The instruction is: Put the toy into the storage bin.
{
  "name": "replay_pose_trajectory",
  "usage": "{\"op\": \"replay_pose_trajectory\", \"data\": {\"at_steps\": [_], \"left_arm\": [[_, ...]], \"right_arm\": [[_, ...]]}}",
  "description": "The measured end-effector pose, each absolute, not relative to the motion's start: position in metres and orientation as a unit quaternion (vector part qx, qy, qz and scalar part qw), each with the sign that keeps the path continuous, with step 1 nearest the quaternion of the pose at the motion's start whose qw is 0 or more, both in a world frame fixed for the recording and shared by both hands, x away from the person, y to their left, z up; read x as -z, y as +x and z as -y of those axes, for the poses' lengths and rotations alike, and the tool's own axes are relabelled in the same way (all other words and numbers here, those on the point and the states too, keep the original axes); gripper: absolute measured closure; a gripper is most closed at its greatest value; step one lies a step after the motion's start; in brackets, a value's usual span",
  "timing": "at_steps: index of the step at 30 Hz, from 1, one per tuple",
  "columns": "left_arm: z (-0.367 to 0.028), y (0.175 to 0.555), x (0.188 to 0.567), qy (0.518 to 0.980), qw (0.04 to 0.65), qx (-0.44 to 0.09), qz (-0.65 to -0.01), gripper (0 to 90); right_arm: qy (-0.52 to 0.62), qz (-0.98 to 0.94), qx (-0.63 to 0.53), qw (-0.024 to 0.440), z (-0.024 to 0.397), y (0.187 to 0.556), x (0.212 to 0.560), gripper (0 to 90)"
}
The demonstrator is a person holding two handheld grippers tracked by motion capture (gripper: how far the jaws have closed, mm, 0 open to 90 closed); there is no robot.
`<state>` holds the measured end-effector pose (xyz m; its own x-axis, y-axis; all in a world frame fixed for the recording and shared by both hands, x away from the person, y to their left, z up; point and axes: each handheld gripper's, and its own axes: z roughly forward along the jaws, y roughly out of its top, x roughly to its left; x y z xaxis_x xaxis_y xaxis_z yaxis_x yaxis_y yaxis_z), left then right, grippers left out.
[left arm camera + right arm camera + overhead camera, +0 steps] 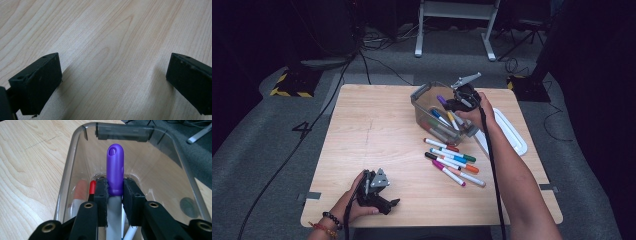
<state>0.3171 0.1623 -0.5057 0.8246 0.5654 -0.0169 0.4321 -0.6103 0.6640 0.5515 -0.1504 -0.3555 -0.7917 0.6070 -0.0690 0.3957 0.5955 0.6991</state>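
Purple-capped grey marker (115, 173), clamped at the cap's base by the right gripper (115, 191), hangs inside the clear plastic bin (72, 157) at centre frame, its long axis pointing toward the bin's far wall; release comes next, likely. Left gripper (113, 75), jaws spread wide and empty, rests on the light wooden table (105, 30), lower left of the high view

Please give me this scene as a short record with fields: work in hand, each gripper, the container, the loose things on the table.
work: putting markers into a bin
right gripper: shut on purple-capped marker, held above the clear plastic bin
left gripper: open, nothing between the jaws, low over the wooden table
bin contents: several markers
loose markers: a group on the table beside the bin
white lid: flat on the table, right of the bin
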Motion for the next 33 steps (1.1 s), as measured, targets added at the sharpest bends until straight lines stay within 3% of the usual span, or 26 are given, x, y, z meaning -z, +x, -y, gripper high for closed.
{"op": "replay_pose_trajectory", "data": {"at_steps": [19, 26, 33], "left_arm": [[-0.163, 0.317, 0.506, 0.893, 0.341, -0.097, -0.277, 0.5], [-0.163, 0.317, 0.506, 0.893, 0.341, -0.097, -0.277, 0.5], [-0.163, 0.317, 0.506, 0.893, 0.341, -0.097, -0.277, 0.4]], "right_arm": [[0.276, -0.917, -0.265, 0.113, 0.123, 0.559, 0.383, 73.9], [0.287, -0.904, -0.29, 0.13, 0.129, 0.557, 0.379, 59.7], [0.279, -0.874, -0.364, 0.158, 0.147, 0.531, 0.353, 53.6]]}}
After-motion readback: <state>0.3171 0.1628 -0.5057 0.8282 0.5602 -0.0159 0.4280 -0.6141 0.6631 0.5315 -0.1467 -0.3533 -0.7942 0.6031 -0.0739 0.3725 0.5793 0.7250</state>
